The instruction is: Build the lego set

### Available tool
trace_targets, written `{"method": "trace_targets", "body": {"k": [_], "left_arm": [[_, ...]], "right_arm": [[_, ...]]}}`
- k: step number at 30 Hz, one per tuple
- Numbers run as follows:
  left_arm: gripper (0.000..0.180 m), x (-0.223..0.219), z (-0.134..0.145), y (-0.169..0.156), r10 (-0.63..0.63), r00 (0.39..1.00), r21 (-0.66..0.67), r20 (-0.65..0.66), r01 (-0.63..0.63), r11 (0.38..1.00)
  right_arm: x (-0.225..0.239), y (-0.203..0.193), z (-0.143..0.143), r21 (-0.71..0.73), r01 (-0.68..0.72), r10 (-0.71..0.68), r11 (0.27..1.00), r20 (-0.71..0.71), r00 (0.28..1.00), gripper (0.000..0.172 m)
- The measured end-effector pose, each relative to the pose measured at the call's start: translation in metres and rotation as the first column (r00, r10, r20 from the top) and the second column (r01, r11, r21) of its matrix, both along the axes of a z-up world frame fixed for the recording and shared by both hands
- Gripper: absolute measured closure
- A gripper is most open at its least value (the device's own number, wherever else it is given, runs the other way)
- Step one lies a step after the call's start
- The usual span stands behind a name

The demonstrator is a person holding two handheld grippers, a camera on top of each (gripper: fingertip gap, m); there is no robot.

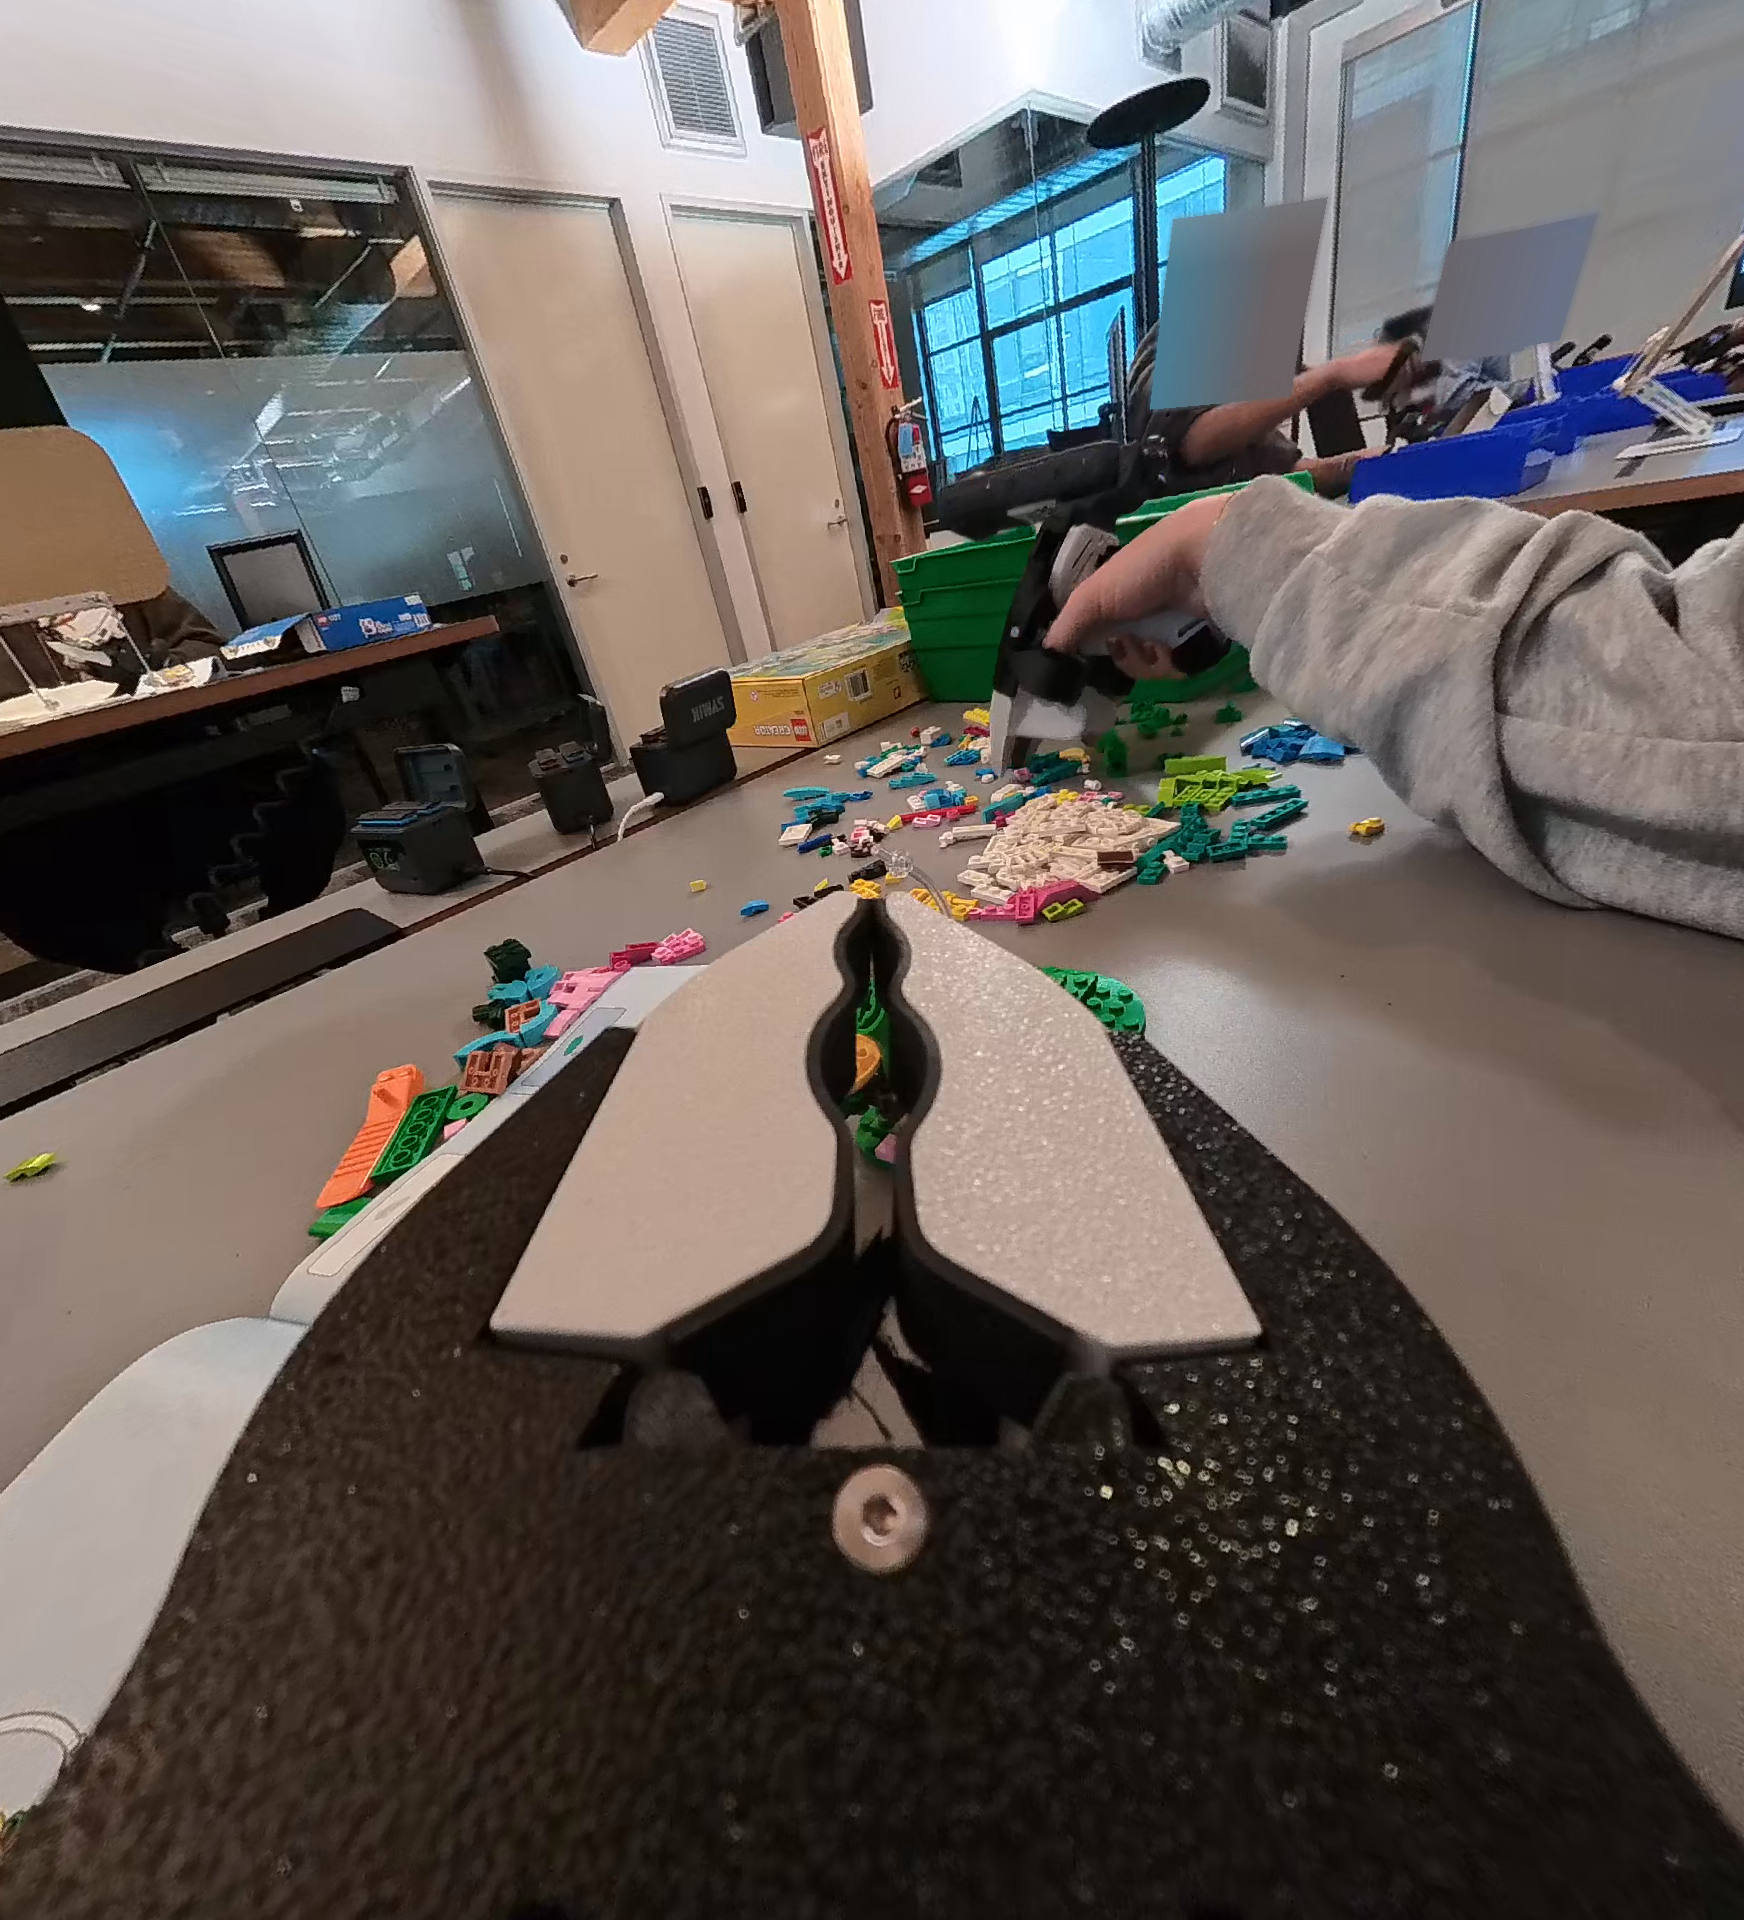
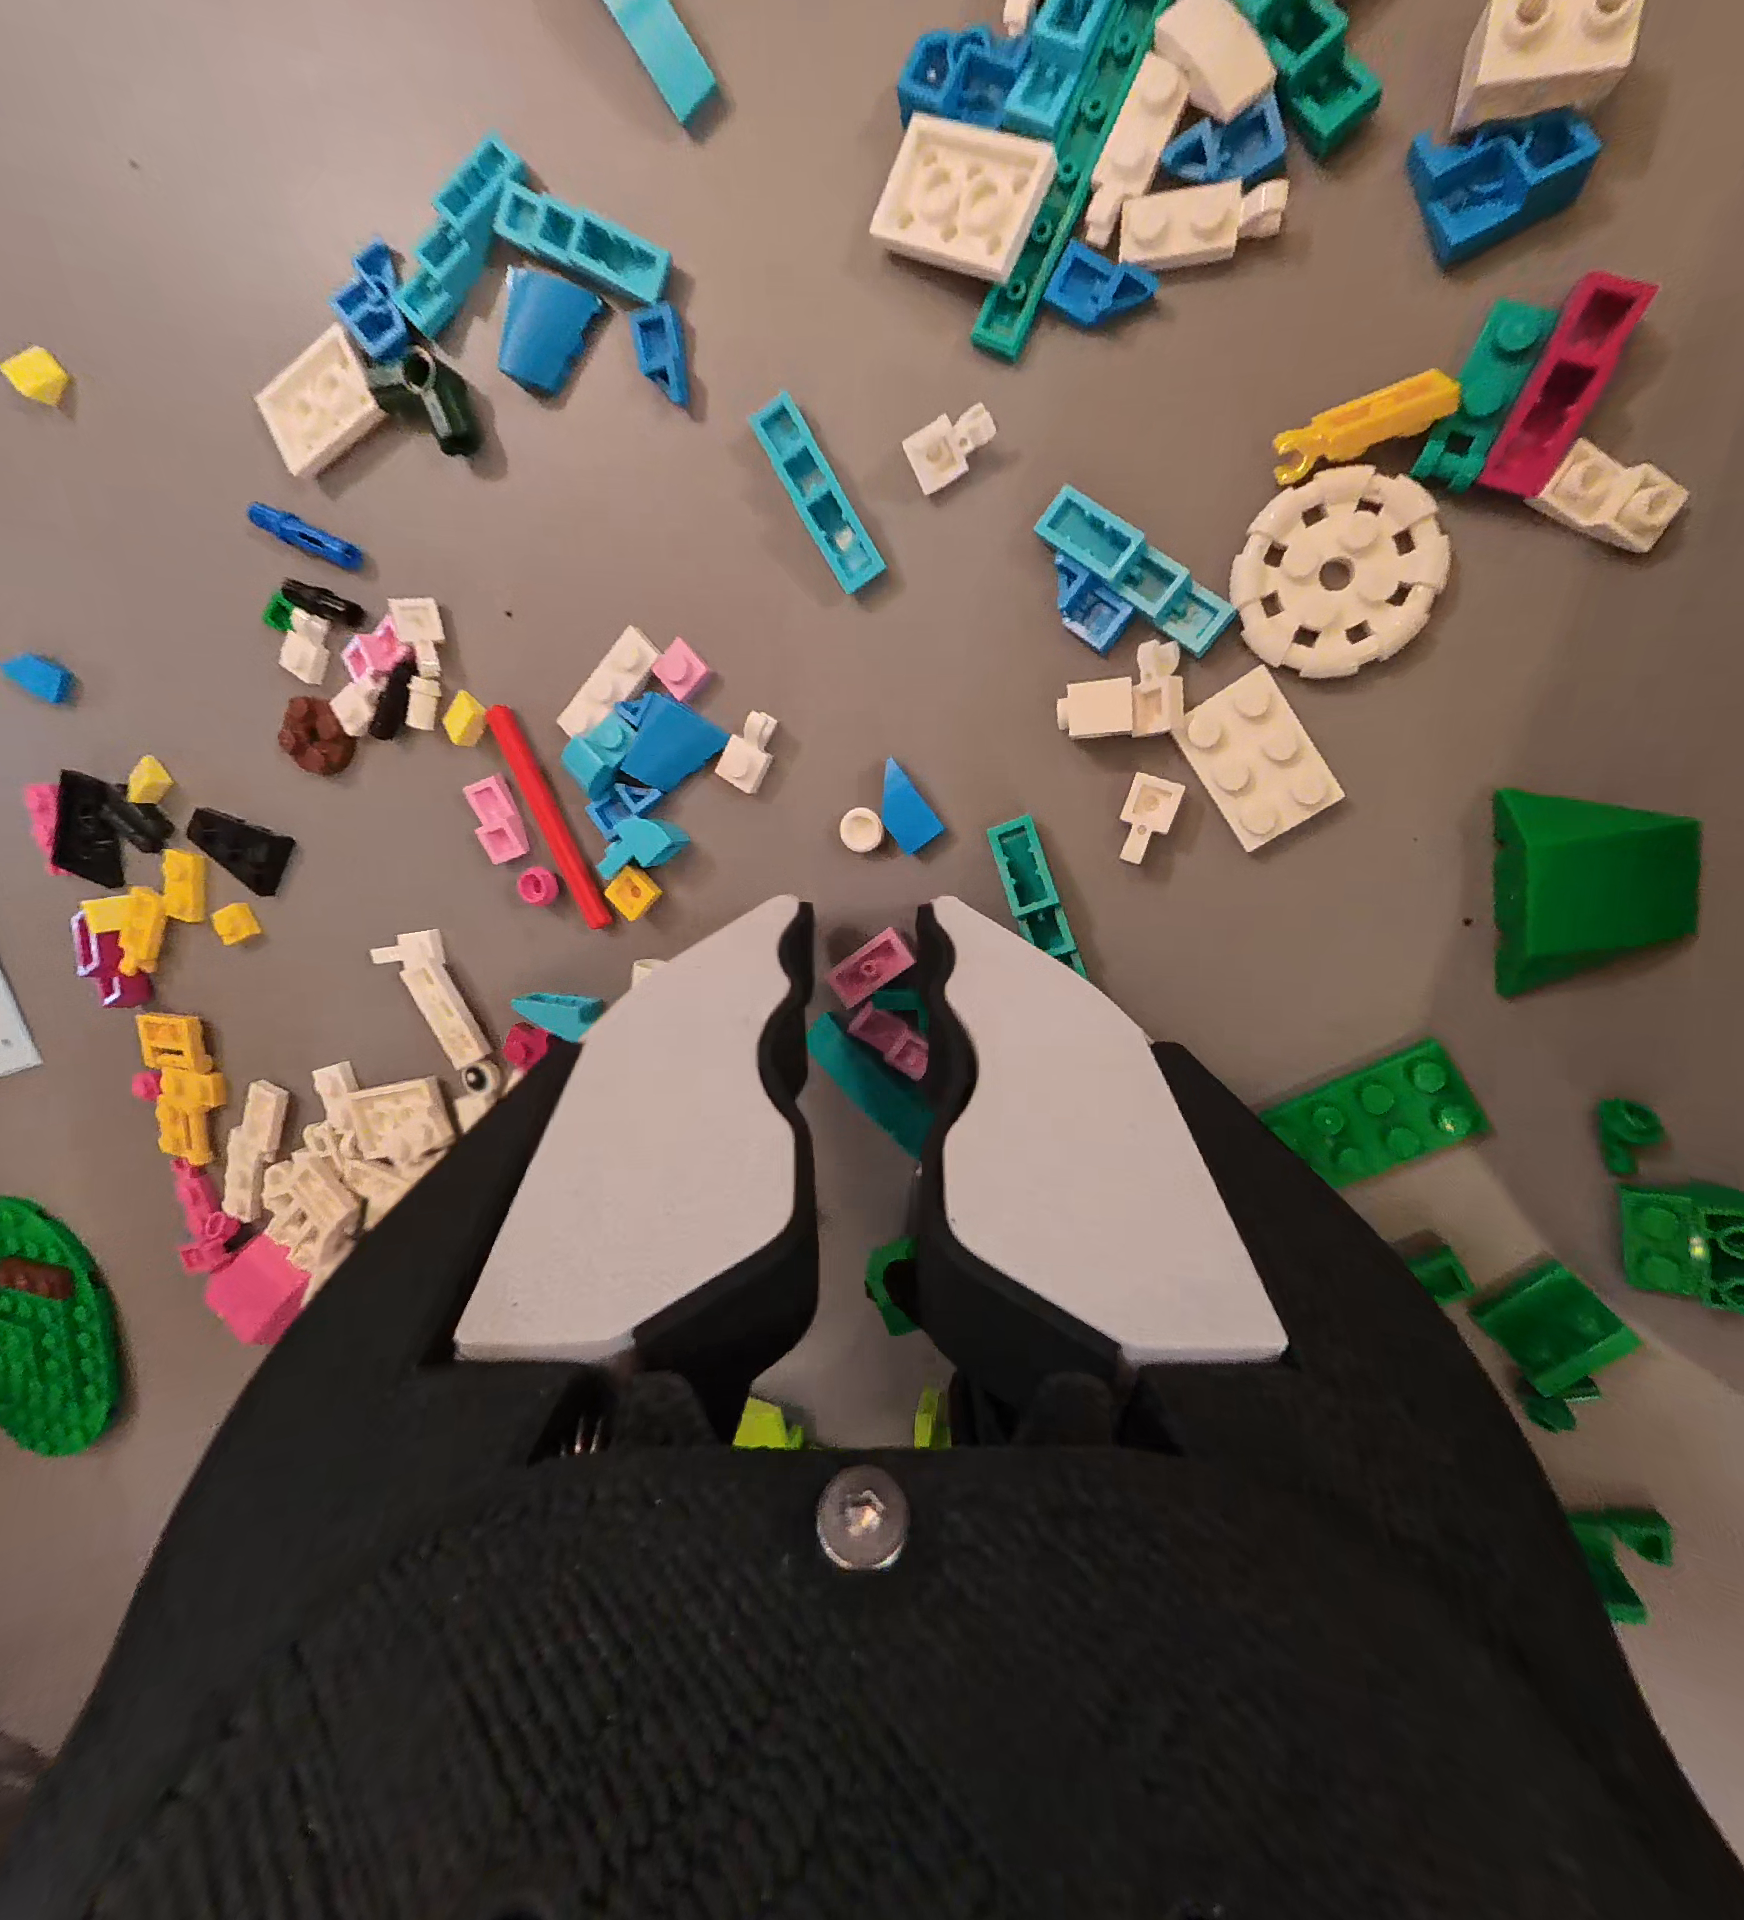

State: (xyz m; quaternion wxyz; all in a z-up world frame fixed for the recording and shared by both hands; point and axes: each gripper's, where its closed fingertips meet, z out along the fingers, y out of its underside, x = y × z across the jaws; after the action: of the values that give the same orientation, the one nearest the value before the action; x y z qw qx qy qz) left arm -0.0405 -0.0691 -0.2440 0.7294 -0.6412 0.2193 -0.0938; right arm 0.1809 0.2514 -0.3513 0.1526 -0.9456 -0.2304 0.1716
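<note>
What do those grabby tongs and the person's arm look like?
Each of the tongs has a rough black body with a silver screw in the middle and two flat pale grey fingers edged with wavy black pads. The left tongs match the right tongs. The person wears a loose grey sweatshirt sleeve.

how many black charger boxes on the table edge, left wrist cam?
4, in a row along the far left edge: one nearest, one open-lidded behind it, a small one, the tallest beside the yellow box. More may be hidden.

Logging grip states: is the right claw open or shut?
Open. The right claw shows grey table between its fingertips, above a small pink plastic brick it doesn't pinch.
</note>
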Motion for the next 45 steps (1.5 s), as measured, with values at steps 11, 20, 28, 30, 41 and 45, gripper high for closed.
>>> {"method": "trace_targets", "body": {"k": [11,20,28,30,41,45], "left_arm": [[0.180,0.000,0.000,0.000,-0.001,1.000,0.000,0.000,0.001,1.000],[0.180,0.000,-0.001,0.000,-0.001,1.000,0.000,-0.004,0.001,1.000],[0.180,-0.004,-0.001,0.002,0.013,1.000,-0.002,0.008,-0.013,1.000],[0.180,-0.006,0.000,0.002,0.023,1.000,0.001,0.017,-0.023,1.000],[0.170,0.022,0.000,0.006,-0.033,0.988,-0.118,0.148,0.051,0.992],[0.168,0.042,0.002,0.016,-0.023,0.990,-0.166,0.138,0.046,0.985]], "right_arm": [[0.003,-0.006,-0.002,0.012,-0.099,0.097,0.995,0.122,0.988,0.162],[-0.007,-0.008,0.003,0.034,-0.146,0.142,0.989,0.109,0.984,0.165],[-0.071,-0.047,0.080,0.233,-0.308,0.353,0.922,-0.187,0.917,0.166],[-0.091,-0.073,0.097,0.286,-0.385,0.450,0.878,-0.212,0.868,0.166],[-0.153,-0.210,0.105,0.463,-0.587,0.733,0.664,-0.249,0.632,0.172],[-0.162,-0.226,0.099,0.474,-0.540,0.710,0.695,-0.340,0.617,0.172]]}}
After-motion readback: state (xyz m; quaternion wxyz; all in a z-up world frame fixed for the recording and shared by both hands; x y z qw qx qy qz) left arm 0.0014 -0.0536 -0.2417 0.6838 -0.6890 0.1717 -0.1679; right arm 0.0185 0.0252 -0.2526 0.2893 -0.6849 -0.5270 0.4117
